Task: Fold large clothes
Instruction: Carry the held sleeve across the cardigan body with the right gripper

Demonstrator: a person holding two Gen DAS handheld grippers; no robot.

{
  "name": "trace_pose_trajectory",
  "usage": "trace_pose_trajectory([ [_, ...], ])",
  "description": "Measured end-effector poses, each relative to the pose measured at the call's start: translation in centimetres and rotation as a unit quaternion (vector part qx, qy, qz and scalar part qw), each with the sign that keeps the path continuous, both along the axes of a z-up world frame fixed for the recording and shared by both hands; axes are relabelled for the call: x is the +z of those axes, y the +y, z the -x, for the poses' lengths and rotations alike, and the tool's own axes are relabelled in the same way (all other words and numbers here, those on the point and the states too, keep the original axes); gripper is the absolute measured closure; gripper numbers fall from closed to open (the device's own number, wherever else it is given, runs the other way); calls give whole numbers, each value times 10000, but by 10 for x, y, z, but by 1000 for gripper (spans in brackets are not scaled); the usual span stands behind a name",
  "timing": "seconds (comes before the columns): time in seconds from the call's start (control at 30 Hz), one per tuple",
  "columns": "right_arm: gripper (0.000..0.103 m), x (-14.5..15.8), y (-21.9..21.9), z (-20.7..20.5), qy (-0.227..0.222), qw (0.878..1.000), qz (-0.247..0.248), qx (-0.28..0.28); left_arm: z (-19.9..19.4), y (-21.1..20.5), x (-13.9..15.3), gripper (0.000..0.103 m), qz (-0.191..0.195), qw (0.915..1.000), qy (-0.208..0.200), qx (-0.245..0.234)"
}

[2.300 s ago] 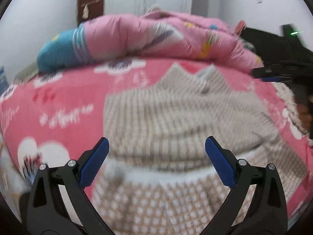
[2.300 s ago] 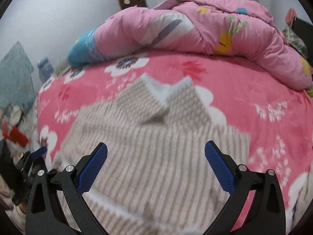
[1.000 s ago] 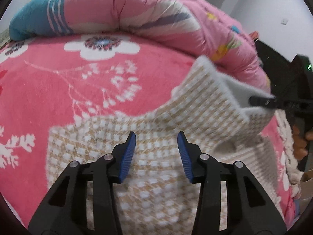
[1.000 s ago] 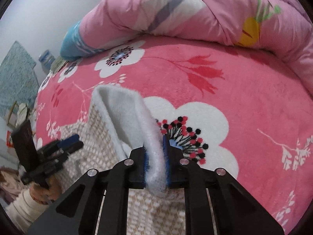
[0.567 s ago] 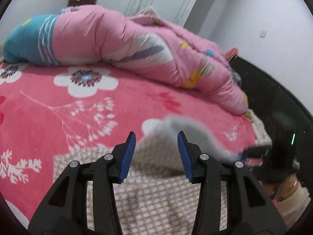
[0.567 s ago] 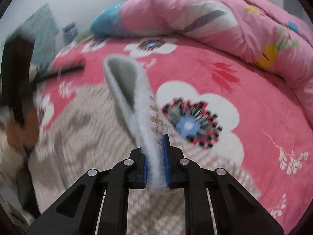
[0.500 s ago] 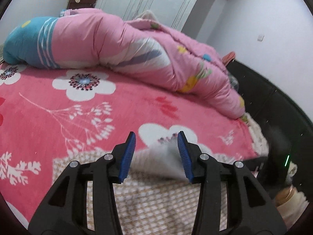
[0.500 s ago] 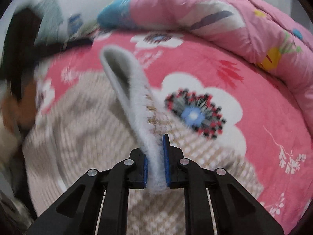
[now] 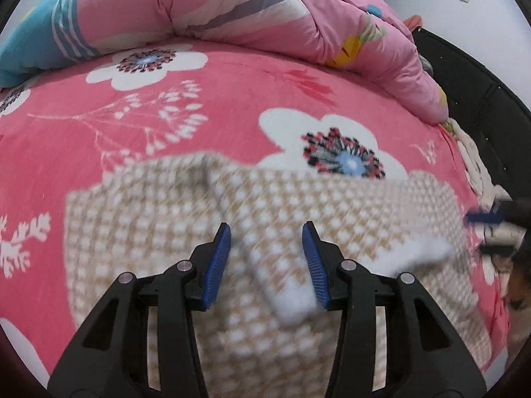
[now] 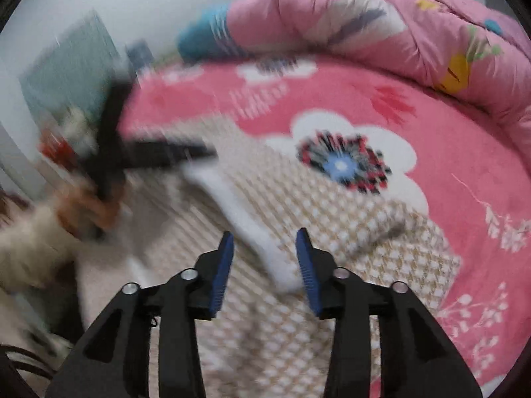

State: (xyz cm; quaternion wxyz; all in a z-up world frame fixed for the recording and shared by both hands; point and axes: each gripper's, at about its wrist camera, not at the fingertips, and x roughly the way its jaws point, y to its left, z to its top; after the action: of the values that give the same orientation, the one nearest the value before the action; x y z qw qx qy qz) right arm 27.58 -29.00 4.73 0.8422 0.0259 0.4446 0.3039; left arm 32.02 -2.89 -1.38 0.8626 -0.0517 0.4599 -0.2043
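One garment (image 9: 332, 205), a beige-and-white checked knit with a white fleecy lining, lies on the bed's red flowered blanket (image 9: 99, 126), its folded bulk running roughly crosswise in the left wrist view, long axis left to right. At the far left of that view bare blanket borders the garment's left edge, with open room there and beyond its far edge up to the rolled pink quilt (image 9: 232, 10) along the back. In the middle, the left claw (image 9: 265, 258) hangs over the garment with its blue pads set a moderate gap apart, gripping nothing; a turned-over strip of white lining (image 9: 288, 295) lies on the fabric between and below them. At the right edge the blanket ends at a dark bed frame (image 9: 481, 93), so room is tighter there. In the right wrist view, motion blur smears the left side, where a black gripper and the hand holding it show indistinctly. The right claw (image 10: 265, 258) likewise stands parted to a moderate gap, empty, with the white strip running diagonally from upper left down between its pads. To its right, flowered blanket lies open up to the quilt.
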Motion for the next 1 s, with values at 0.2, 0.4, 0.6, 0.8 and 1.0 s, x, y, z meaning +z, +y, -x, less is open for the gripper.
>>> trace_pose_trajectory([
  [0.2,62,-10,50,-45,45,9999,-54,-153,11,4,-5,60,-93,9997,-214,-25],
  [0.4,62,-80,94,-45,467,9966,677,81,23,-3,-10,60,-606,9967,-473,-253],
  [0.6,62,-59,32,-14,1338,9903,136,-352,27,1,-10,60,-506,9965,-594,-285],
  [0.8,62,-39,-53,-28,1380,9686,-767,-1922,27,4,-11,60,-361,9972,-600,-262],
  [1.0,82,-77,-47,-50,1707,9599,-584,-2145,32,6,-11,65,-268,9975,-624,-201],
])
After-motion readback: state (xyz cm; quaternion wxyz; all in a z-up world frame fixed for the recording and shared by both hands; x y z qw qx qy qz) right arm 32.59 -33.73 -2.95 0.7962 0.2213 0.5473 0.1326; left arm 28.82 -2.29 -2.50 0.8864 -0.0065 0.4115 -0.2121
